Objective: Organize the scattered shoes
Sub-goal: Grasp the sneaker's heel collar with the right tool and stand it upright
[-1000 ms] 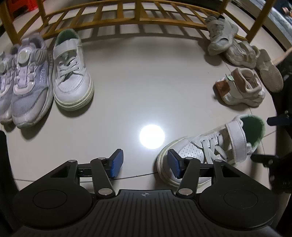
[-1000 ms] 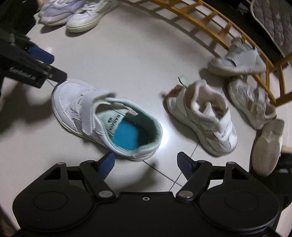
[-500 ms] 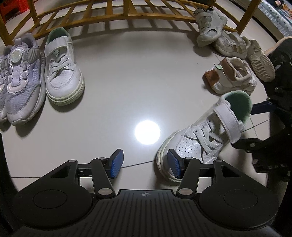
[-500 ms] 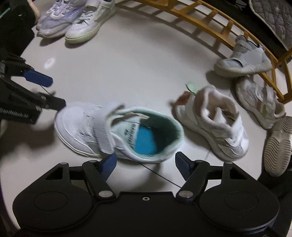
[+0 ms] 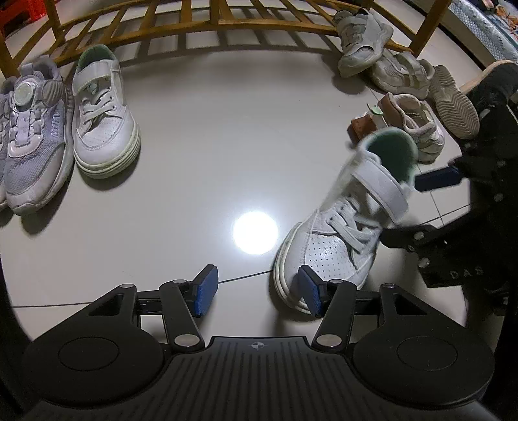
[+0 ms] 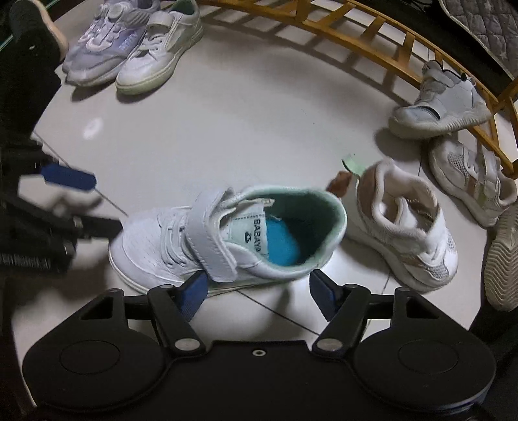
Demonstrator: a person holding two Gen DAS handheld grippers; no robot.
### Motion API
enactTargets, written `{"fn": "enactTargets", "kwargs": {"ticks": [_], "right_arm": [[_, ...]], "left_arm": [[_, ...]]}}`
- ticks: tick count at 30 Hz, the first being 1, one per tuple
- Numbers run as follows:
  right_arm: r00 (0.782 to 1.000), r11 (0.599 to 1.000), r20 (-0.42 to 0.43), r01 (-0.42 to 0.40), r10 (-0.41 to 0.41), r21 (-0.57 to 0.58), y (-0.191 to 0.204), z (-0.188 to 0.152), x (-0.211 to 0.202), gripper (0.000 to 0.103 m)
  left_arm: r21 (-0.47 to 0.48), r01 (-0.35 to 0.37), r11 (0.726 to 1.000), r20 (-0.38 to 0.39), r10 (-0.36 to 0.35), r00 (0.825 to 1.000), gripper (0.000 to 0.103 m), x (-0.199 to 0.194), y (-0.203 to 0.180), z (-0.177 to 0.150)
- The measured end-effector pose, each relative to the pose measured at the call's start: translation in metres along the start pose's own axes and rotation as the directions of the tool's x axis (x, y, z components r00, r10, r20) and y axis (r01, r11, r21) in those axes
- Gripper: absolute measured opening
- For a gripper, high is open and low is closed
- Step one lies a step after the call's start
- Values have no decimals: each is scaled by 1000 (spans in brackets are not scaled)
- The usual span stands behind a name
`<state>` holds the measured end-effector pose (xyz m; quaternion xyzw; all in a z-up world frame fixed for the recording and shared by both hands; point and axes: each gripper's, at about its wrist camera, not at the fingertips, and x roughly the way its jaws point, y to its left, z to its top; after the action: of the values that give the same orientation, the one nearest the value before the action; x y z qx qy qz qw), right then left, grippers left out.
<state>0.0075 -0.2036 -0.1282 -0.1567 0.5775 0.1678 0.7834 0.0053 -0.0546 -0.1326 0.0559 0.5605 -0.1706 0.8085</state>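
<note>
Floor [image 5: 200, 136]: glossy pale tile, mirroring a lamp. Rack [image 5: 207, 19] behind it: varnished yellow wood slats. White sneaker [image 5: 343, 239] on the floor: smooth perforated leather-look upper, cloth laces, green fabric lining. Lilac sneaker [image 5: 32, 136] beside the rack: woven mesh. Gripper pads [image 5: 204, 293]: matt blue, ribbed.

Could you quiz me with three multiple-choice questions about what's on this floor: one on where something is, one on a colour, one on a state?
1. Where does the matching white shoe stand?
A. beside the lilac sneaker
B. on the wooden rack
C. under a sock

2. Colour of the insole inside the white strap shoe?
A. red
B. blue
C. yellow

3. How is the left gripper?
A. clamped on a lace
B. holding a sock
C. open, empty

Answers: 1 A, they sit side by side. 2 B, blue shows through the opening. 3 C, only bare floor between its pads.
</note>
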Motion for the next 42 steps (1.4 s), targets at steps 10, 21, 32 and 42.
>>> {"fn": "enactTargets", "kwargs": {"ticks": [10, 21, 32, 42], "right_arm": [[999, 993, 31, -41, 38, 111, -13, 1, -2, 79], [993, 943, 63, -113, 99, 314, -27, -10, 0, 80], [992, 921, 63, -126, 110, 368, -25, -9, 0, 83], [989, 870, 71, -149, 131, 470, -24, -6, 10, 85]], "left_arm": [[-55, -49, 997, 60, 53, 997, 62, -12, 12, 3], [-122, -118, 986, 170, 137, 976, 51, -36, 30, 12], [-131, -128, 983, 162, 148, 976, 50, -32, 32, 9], [-170, -130, 977, 155, 157, 975, 57, -31, 43, 7]]}}
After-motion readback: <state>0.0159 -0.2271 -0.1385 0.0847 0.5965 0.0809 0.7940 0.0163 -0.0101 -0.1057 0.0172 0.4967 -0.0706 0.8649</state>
